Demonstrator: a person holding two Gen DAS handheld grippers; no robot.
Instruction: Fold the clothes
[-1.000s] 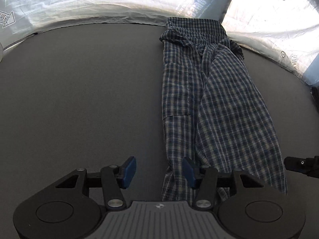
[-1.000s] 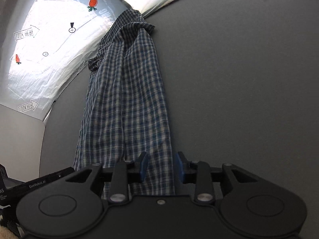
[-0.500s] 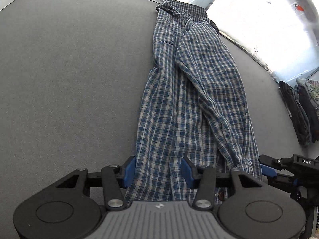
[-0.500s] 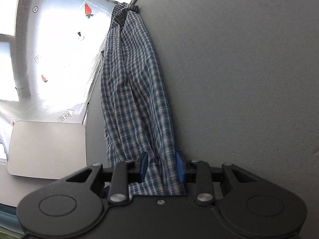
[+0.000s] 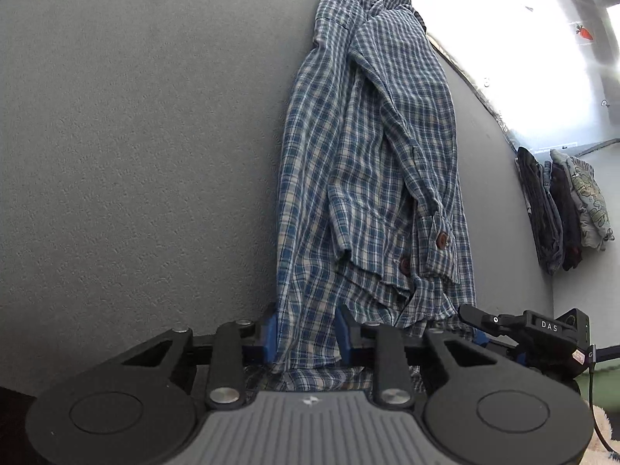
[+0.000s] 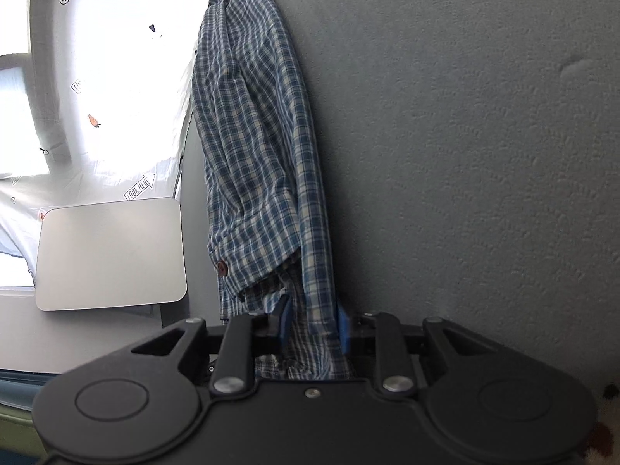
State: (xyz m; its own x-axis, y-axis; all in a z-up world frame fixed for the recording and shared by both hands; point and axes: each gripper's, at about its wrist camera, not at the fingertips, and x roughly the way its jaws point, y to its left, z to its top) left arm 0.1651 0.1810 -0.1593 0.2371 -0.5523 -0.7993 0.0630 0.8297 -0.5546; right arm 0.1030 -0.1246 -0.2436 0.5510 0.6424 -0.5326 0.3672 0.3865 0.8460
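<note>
Both grippers (image 5: 307, 335) (image 6: 313, 323) clamped on plaid shirt (image 5: 372, 162) hem

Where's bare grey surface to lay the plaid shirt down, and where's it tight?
Free: the grey surface on the plaid shirt's left in the left wrist view. Tight: the strip between the shirt and the stacked clothes, where the right gripper works beside the left gripper.

You have one plaid shirt (image 5: 368, 162) on the grey surface (image 5: 135, 135). Brown buttons visible on it: two from the left wrist view, one from the right. Two grippers: the left gripper (image 5: 306, 335) and the right gripper (image 6: 314, 323), two blue pads each. One stack of folded clothes (image 5: 562, 209); its item count cannot be told. One pale grey board (image 6: 110, 254). Carrot prints on the white sheet (image 6: 116, 77): three in the right view.
</note>
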